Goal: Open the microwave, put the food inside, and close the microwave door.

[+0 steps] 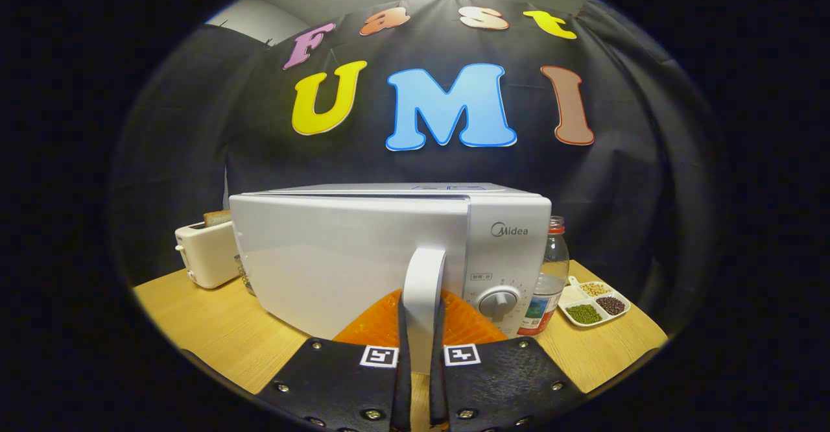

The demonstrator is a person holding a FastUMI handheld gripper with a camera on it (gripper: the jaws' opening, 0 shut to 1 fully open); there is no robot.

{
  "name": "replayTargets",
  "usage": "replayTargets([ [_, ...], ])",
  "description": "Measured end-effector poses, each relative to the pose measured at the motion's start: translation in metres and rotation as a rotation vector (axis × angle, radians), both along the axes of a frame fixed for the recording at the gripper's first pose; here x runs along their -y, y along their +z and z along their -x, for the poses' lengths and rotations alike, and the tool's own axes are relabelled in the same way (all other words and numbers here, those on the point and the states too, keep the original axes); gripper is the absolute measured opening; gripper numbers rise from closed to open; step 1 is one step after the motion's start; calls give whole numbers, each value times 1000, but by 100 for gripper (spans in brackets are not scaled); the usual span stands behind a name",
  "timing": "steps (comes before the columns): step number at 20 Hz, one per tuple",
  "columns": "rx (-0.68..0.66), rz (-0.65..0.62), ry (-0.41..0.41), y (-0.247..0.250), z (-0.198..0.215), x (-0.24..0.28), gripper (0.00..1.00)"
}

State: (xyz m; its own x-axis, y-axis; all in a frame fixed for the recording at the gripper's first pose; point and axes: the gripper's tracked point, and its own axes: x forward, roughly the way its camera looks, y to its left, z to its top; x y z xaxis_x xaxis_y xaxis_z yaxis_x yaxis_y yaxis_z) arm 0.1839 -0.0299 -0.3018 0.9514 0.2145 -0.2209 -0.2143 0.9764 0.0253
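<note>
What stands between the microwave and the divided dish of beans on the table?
In the claw view, a clear bottle stands between the microwave and the dish. The claw grips the microwave's door handle.

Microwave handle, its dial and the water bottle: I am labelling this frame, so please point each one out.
microwave handle [425, 276]: gripper view, on its front face, between the jaws of the gripper [421, 328].
dial [498, 303]: gripper view, on the knob's middle.
water bottle [551, 270]: gripper view, on its clear body.
</note>
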Motion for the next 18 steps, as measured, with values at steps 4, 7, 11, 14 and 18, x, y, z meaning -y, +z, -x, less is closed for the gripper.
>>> replayTargets([
  [4, -20, -5, 29, 4, 43, -16, 11],
  [7, -36, -21, 54, 6, 82, -38, 11],
  [11, -75, -55, 112, 8, 138, -83, 11],
  [14, -58, -66, 115, 12, 172, -121, 11],
  [18, -18, -43, 93, 15, 201, -176, 11],
])
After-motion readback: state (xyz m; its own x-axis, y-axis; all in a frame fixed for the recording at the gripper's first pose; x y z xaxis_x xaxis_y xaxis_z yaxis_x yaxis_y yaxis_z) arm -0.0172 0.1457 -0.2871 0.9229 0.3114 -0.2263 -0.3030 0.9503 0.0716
